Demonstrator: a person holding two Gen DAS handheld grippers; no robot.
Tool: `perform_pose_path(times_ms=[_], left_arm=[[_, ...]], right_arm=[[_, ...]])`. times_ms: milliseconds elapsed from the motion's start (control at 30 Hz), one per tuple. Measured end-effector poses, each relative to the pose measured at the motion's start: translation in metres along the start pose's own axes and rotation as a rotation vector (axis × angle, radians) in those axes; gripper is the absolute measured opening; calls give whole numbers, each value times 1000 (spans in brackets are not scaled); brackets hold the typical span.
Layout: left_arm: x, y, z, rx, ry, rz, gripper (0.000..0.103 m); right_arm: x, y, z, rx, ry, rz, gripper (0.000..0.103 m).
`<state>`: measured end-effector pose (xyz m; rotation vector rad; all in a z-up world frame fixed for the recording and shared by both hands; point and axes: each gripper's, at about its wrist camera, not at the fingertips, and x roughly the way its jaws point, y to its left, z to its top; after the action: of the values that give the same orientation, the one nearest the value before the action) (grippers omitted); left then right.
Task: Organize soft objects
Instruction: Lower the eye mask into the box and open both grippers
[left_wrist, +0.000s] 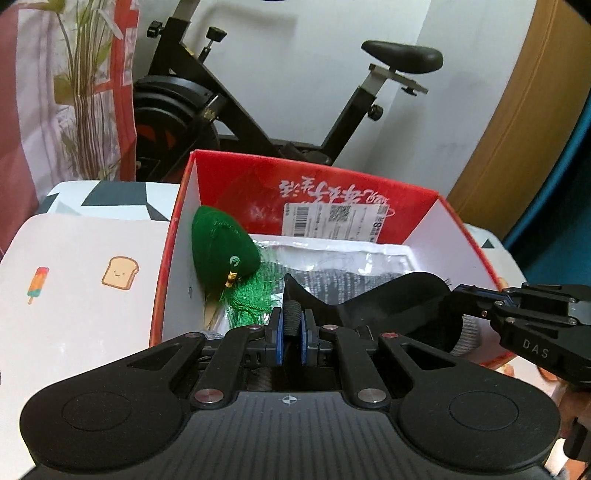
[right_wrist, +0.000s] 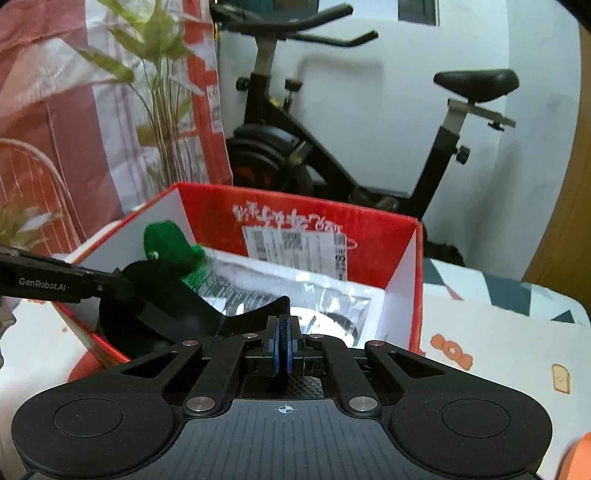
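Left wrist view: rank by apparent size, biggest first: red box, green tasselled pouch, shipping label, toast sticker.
1. red box
2. green tasselled pouch
3. shipping label, close to the pouch in apparent size, and partly hidden behind the plastic bag, so this pair is unsure
4. toast sticker, clearly smallest

Black soft item – dark knit fabric w/ a rolled, ribbed edge and a grey ribbed cuff at one end – hangs stretched over the near part of the red box. It sags in the middle into a V shape.

Red box: open top, white inner walls, red far wall w/ white script and a shipping label; it sits on the surface.

Green plush – teardrop-shaped, w/ a small gold bead and a green tassel – lies inside, leaning on the left wall. Next to it lies a crinkled clear plastic packet, flat on the box floor.
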<state>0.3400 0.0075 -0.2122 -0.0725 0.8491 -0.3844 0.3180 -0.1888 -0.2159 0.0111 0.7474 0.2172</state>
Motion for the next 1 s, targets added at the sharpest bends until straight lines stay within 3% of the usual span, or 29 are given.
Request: perform_pose_path(times_ms=[467, 667, 767, 933, 1000], left_arm=[[20, 5, 4, 35, 67, 52, 10], [21, 0, 4, 95, 60, 79, 13], [18, -2, 5, 125, 51, 85, 21], [5, -9, 5, 147, -3, 59, 67], [-5, -12, 4, 159, -56, 75, 69]], right_arm=[[16, -2, -5, 2, 72, 10, 4], [17, 0, -5, -25, 85, -41, 4], [17, 1, -5, -36, 91, -75, 9], [11, -1, -3, -36, 59, -123, 20], [5, 0, -2, -45, 30, -137, 28]])
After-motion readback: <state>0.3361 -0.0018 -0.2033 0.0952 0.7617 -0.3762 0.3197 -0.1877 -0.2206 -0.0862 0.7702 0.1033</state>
